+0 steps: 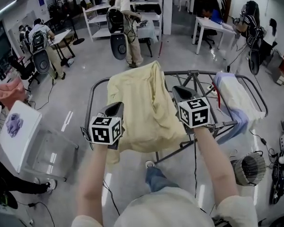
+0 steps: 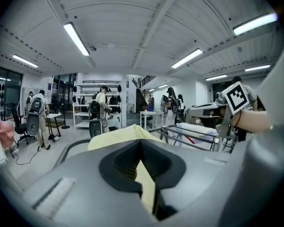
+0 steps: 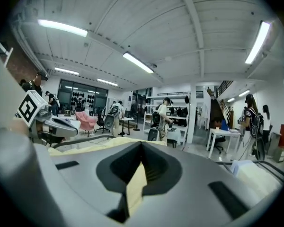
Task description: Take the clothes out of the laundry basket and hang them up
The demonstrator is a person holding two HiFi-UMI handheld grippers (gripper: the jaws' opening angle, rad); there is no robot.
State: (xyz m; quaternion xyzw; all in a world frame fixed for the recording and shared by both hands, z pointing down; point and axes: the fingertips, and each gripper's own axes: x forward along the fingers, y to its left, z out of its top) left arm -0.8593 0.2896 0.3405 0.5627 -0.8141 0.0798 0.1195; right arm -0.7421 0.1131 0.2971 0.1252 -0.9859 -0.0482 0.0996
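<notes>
1. Head view: the yellow garment (image 1: 146, 108) lies draped over the drying rack (image 1: 199, 74), spread between my two grippers and reaching on ahead of them.
2. My left gripper (image 1: 114, 109) is clamped on the garment's near left edge. Its own view shows a fold of yellow cloth pinched between the closed jaws.
3. My right gripper (image 1: 182, 93) bites the garment's right edge the same way, with a strip of yellow fabric caught between jaws pressed together.
4. Just right of the right gripper, a white and pale blue cloth (image 1: 236, 98) hangs on the same rack, apart from the yellow one.
5. Well left of the left gripper stands a white table (image 1: 19, 131). Far ahead of both grippers, people (image 1: 128, 27) stand by white shelves (image 1: 97, 20).
</notes>
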